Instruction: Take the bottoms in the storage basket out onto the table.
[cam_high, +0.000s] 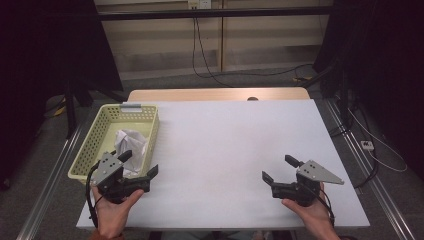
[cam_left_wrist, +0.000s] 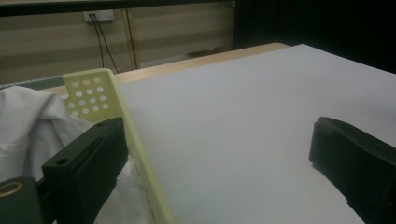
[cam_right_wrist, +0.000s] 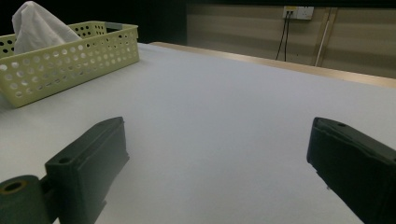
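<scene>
Jaws on my left gripper (cam_high: 139, 162) stand wide apart, straddling the near right wall of the pale yellow perforated basket (cam_high: 98, 131): in the left gripper view one jaw sits inside the basket against the white cloth (cam_left_wrist: 32, 121) while the other hangs over the bare table (cam_left_wrist: 243, 116) outside it, and the basket wall (cam_left_wrist: 140, 158) runs up between them. From the high view I see the basket lying along the table's left edge, its long side pointing toward the far edge, with the crumpled white cloth (cam_high: 131, 144) bunched in its near half and rising above the rim. I can't tell whether the inner jaw touches the cloth or only sits just beside it. My right gripper (cam_high: 278, 167) rests near the table's near right corner, well apart from the basket, held in my right hand (cam_high: 307, 212), its jaws also spread wide with nothing between them. In the right gripper view the white tabletop (cam_right_wrist: 224, 107) stretches ahead, and the basket (cam_right_wrist: 70, 60) stands at the far left with the cloth (cam_right_wrist: 39, 25) peaking out of it. My left hand (cam_high: 114, 212) grips the left gripper from the near edge.
</scene>
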